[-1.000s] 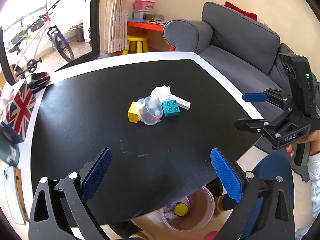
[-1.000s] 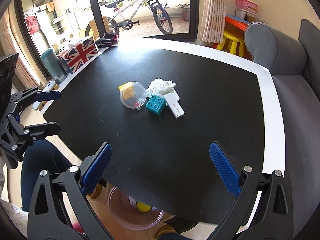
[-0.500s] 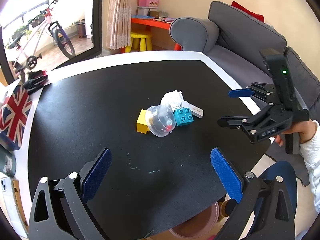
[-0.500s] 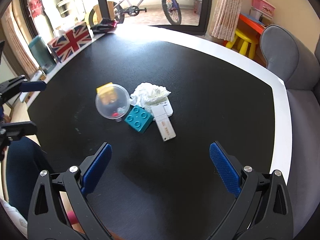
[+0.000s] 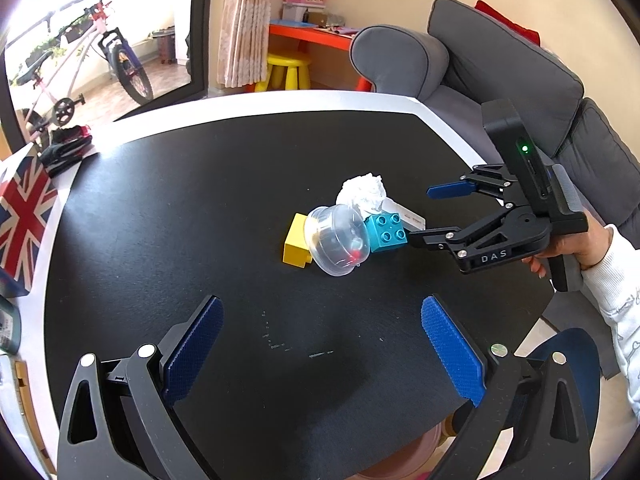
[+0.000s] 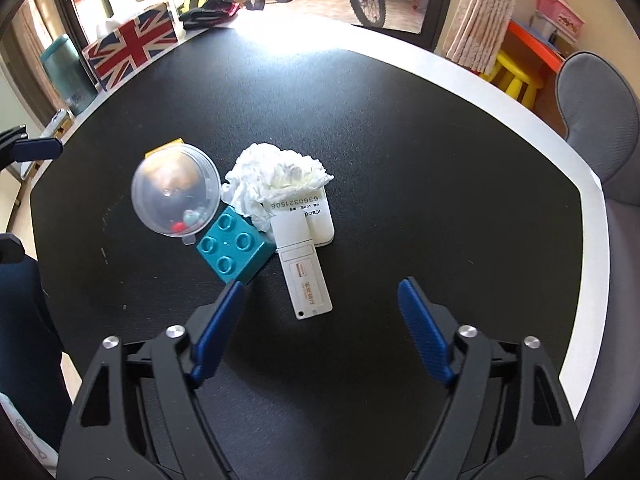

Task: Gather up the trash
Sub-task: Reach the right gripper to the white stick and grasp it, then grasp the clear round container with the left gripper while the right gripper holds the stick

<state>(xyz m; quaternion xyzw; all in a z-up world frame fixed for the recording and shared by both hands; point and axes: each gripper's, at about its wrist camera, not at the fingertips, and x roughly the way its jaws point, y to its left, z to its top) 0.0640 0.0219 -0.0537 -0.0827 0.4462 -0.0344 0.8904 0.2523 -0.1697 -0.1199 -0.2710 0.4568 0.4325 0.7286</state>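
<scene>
A small pile lies mid-table on the black table [image 5: 200, 200]: a crumpled white tissue [image 6: 276, 180] [image 5: 362, 194], a clear plastic dome [image 6: 176, 192] [image 5: 336, 240], a teal brick [image 6: 234, 246] [image 5: 386, 230], a yellow brick [image 5: 296, 240], and a white stick [image 6: 306, 280] resting on a white card [image 6: 320, 220]. My right gripper [image 6: 320, 286] [image 5: 420, 213] hovers at the pile's near side. Its jaws are closing, with the stick's end between them and the pads touching nothing. My left gripper [image 5: 320, 302] stands open and empty, short of the pile.
A Union Jack box [image 5: 22, 216] [image 6: 132, 50] and a teal container [image 6: 66, 72] stand at the table's edge, and a black bundle [image 5: 64, 148] lies beside the box. A pink bowl [image 5: 404, 452] sits below the near edge. A grey sofa [image 5: 500, 60] flanks the table.
My right gripper has come in low over the pile, and its jaws have narrowed. The left gripper has edged closer to the pile and stays wide.
</scene>
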